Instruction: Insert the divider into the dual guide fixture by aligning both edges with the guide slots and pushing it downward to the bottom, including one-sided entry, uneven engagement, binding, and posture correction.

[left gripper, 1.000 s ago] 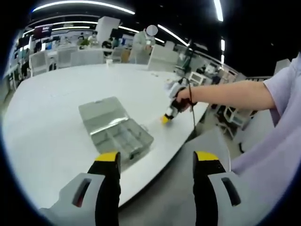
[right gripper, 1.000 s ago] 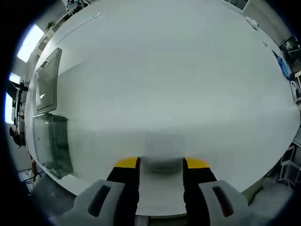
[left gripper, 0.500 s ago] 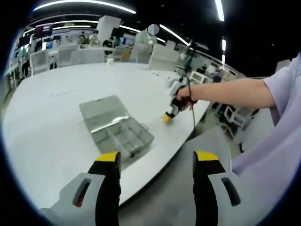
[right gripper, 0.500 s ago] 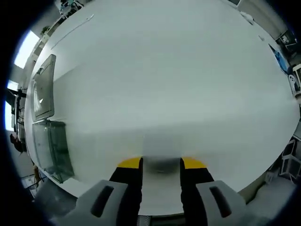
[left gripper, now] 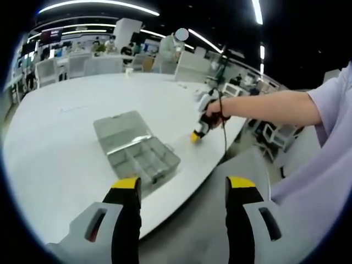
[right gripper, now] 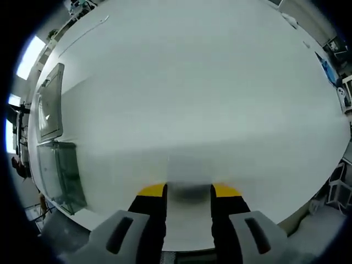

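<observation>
- Left gripper view, lower middle of the frame: the left gripper (left gripper: 182,190) has its two yellow-tipped jaws spread wide with nothing between them, hanging over the near edge of the white counter (left gripper: 55,143).
- Just left of centre, above the left jaw, a clear plastic organiser box (left gripper: 136,150) lies open on the counter, its flat lid folded back toward the upper left and its tray of small compartments nearest the edge.
- Right of centre, a person's hand (left gripper: 215,110) reaches in from the right on a bare forearm and holds the right gripper (left gripper: 194,137), whose yellow tip points down at the counter, near the box but apart from it.
- Far right of the frame, a pale lilac sleeve (left gripper: 335,110) fills the edge.
- Right gripper view, far left edge of the frame: the same box shows with the lid (right gripper: 50,102) above and the tray (right gripper: 59,173) below.
- Bottom centre of this view, the right gripper (right gripper: 188,190) has its jaws drawn in close on either side of a small translucent divider (right gripper: 188,175), a pale greyish plate that stands between the yellow tips and just above them. I cannot tell whether the jaws press on it or whether it rests on the counter.
- The divider is well apart from the box, low in the frame and to the right of it.
</observation>
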`<action>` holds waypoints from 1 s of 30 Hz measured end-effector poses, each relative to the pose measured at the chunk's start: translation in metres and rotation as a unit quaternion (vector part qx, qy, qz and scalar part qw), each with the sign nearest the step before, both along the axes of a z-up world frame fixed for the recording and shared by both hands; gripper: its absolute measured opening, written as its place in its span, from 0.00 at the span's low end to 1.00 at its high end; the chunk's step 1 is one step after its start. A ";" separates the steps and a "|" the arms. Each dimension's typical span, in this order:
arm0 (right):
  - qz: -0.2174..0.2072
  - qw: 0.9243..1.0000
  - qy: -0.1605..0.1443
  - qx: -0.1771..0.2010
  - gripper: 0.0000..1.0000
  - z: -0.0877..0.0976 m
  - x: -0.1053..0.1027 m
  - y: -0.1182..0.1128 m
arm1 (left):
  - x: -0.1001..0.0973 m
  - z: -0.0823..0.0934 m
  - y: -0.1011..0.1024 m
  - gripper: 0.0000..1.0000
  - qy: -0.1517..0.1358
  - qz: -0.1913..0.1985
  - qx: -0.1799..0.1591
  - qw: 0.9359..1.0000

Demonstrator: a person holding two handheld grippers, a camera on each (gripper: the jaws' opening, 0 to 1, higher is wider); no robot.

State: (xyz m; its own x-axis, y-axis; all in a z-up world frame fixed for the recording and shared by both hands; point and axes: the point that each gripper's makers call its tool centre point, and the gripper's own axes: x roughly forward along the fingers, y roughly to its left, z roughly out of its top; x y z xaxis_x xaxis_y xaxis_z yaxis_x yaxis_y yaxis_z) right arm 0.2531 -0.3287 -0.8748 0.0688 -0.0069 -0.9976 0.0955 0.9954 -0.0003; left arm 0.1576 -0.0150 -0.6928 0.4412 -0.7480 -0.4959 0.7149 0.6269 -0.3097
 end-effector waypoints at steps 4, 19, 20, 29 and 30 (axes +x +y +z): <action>0.002 1.000 -0.001 0.000 0.27 0.001 -0.002 0.001 | 0.001 -0.001 0.000 0.60 0.001 -0.001 0.000 1.000; 0.002 1.000 -0.017 0.002 0.26 0.001 -0.001 0.000 | -0.001 0.002 -0.005 0.60 -0.003 -0.009 0.005 1.000; 0.002 1.000 -0.018 0.002 0.26 0.001 -0.001 0.000 | -0.001 0.002 -0.005 0.60 -0.004 -0.010 0.005 1.000; 0.002 0.999 -0.032 0.005 0.26 0.002 -0.002 0.001 | -0.005 0.007 -0.004 0.60 -0.012 -0.008 0.012 1.000; 0.002 0.999 -0.033 0.005 0.26 0.002 -0.002 0.001 | -0.006 0.008 -0.003 0.60 -0.013 -0.008 0.013 1.000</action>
